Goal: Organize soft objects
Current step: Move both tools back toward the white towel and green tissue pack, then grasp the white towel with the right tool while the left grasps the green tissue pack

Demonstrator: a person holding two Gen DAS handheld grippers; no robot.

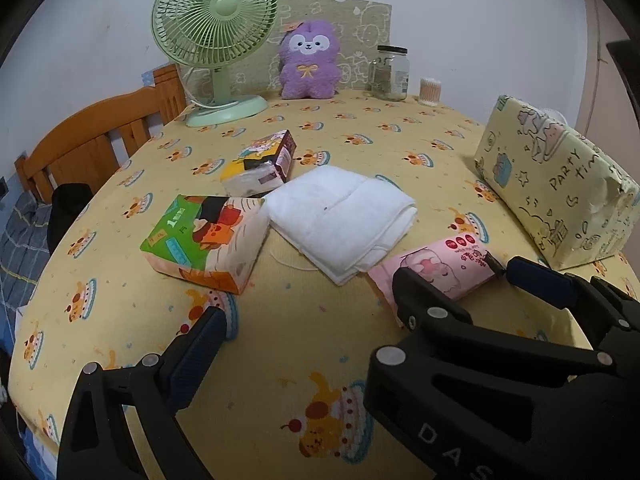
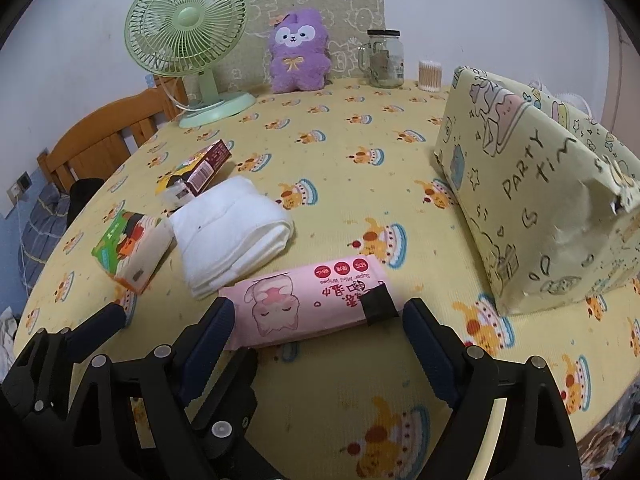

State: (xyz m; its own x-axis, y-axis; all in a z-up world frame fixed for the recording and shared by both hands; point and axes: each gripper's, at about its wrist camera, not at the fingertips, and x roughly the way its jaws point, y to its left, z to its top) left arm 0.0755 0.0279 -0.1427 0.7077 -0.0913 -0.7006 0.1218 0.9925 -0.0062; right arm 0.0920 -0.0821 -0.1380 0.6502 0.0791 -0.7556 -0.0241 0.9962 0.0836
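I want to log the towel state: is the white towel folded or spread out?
Folded. The white towel lies as a compact rectangle, with stacked layers showing along its near edge and a rounded fold on its right side.

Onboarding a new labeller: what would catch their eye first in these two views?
Probably the purple plush toy sitting upright at the far edge of the yellow cake-print tablecloth, with the green desk fan on its left. Mid-table, the folded white towel stands out, with tissue packs close on its left. Nearest, the pink wipes pack lies flat in front of the open right hand-held gripper.
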